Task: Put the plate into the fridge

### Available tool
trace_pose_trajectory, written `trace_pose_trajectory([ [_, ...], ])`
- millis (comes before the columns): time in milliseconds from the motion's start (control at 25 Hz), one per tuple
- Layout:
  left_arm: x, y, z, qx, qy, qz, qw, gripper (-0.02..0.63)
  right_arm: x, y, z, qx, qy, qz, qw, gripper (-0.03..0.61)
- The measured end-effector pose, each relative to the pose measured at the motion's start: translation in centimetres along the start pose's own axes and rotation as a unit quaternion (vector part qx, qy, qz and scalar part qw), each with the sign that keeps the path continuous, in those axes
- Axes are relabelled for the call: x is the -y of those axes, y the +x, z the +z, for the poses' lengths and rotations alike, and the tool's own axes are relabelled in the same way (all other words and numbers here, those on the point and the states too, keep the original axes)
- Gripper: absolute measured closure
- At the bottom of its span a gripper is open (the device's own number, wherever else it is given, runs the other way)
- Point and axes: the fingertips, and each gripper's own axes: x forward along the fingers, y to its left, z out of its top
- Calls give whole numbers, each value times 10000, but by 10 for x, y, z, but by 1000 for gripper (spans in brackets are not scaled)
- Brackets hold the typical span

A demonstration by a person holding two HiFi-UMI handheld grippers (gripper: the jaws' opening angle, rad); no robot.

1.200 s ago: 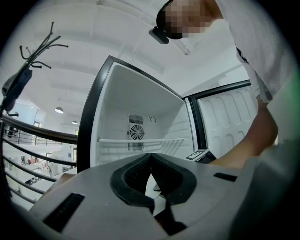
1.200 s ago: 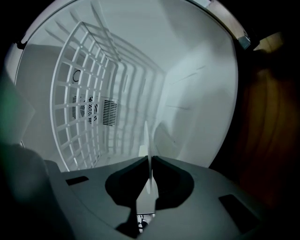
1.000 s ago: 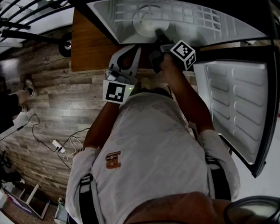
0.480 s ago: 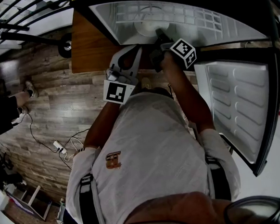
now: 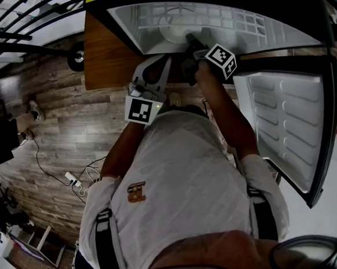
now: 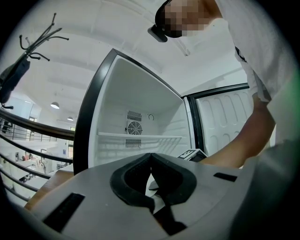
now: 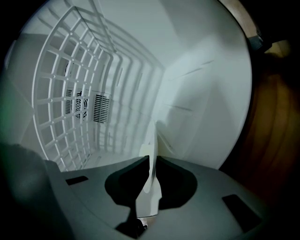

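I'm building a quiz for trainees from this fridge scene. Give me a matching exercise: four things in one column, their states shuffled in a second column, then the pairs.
Things:
1 plate
2 left gripper
3 door
4 shelf

States:
A swung open
B white wire grid
C gripped edge-on by the right gripper
D shut and empty

Pairs: 1-C, 2-D, 3-A, 4-B

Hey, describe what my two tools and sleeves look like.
The left tool and right tool are light grey shells with black pads lining the jaws. Each carries a cube with black-and-white square markers. The sleeves are short and white, on a shirt crossed by dark shoulder straps.
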Motion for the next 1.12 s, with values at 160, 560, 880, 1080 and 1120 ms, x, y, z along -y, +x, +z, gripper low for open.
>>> trace_pose_trajectory([
  [160,0,1,-2,-10,-22,-37,10000,595,-1,0,-3,-128,-179,3,9998,532],
  [560,-1,4,-5,-36,3,-114,9999,595,-7,1,-7,-594,-1293,0,9898,532],
  [880,2,6,-10,-80,6,-186,9998,595,-6,1,-17,-1205,-1954,18,9733,449],
  [1080,3,6,-9,-92,45,-230,9997,595,-7,-1,-24,-1533,-2327,99,9603,432],
  [1120,3,6,-9,-89,46,-237,9997,595,-7,-1,-25,-1599,-2417,123,9570,426],
])
